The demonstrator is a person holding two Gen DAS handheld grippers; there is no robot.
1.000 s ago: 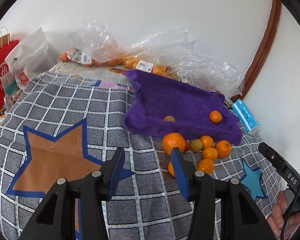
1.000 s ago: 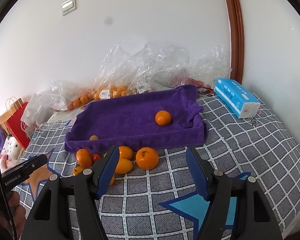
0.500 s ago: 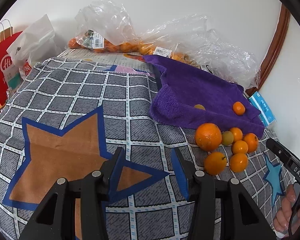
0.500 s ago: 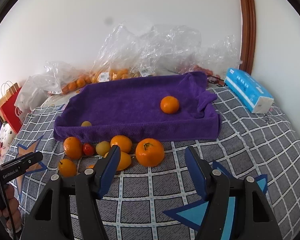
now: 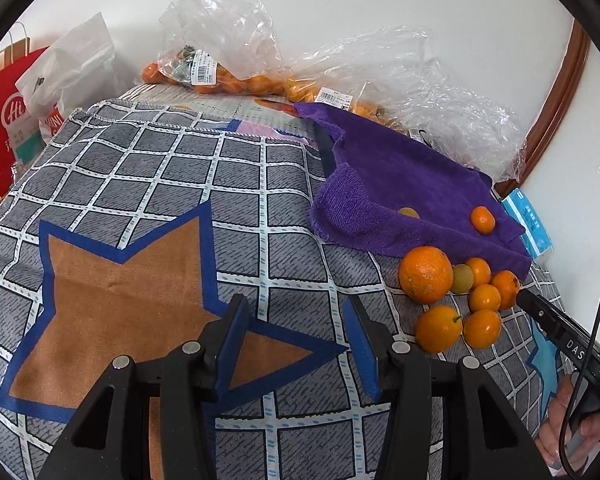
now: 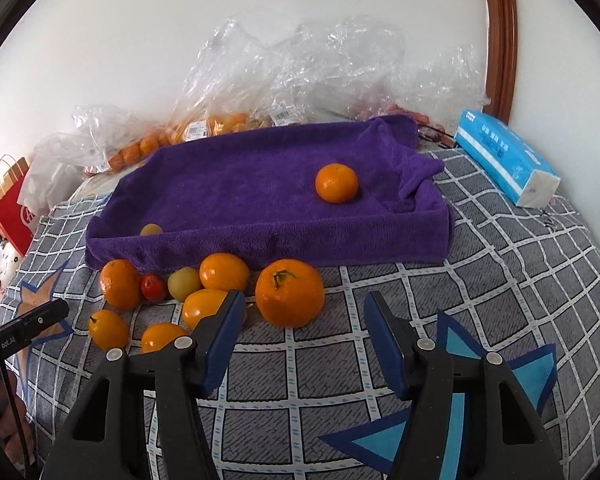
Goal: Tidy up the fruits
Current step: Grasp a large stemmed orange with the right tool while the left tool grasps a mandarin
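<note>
A purple towel-lined tray (image 6: 260, 200) (image 5: 400, 184) holds one small orange (image 6: 336, 182) (image 5: 483, 219) and a small yellow fruit (image 6: 151, 229) (image 5: 409, 212). Several loose fruits lie in front of it: a big orange (image 6: 289, 292) (image 5: 425, 274), smaller oranges (image 6: 224, 271), a yellow-green fruit (image 6: 184, 283) and a red one (image 6: 153, 287). My right gripper (image 6: 304, 308) hovers just before the big orange, jaws closing, nothing between them. My left gripper (image 5: 296, 312) is open over the star-patterned cloth (image 5: 140, 240), left of the fruits, empty.
Clear plastic bags (image 6: 300, 68) with more oranges (image 5: 220, 80) lie along the wall behind the tray. A blue tissue pack (image 6: 504, 156) sits at the right. A red paper bag (image 5: 4, 112) and white bag stand off the left edge. A person's hand (image 5: 572, 420) holds the other gripper.
Both grippers have sunk nearer the cloth. The right one came closer to the big orange and its jaws narrowed. The left view swung left, so the fruits now lie at its right.
</note>
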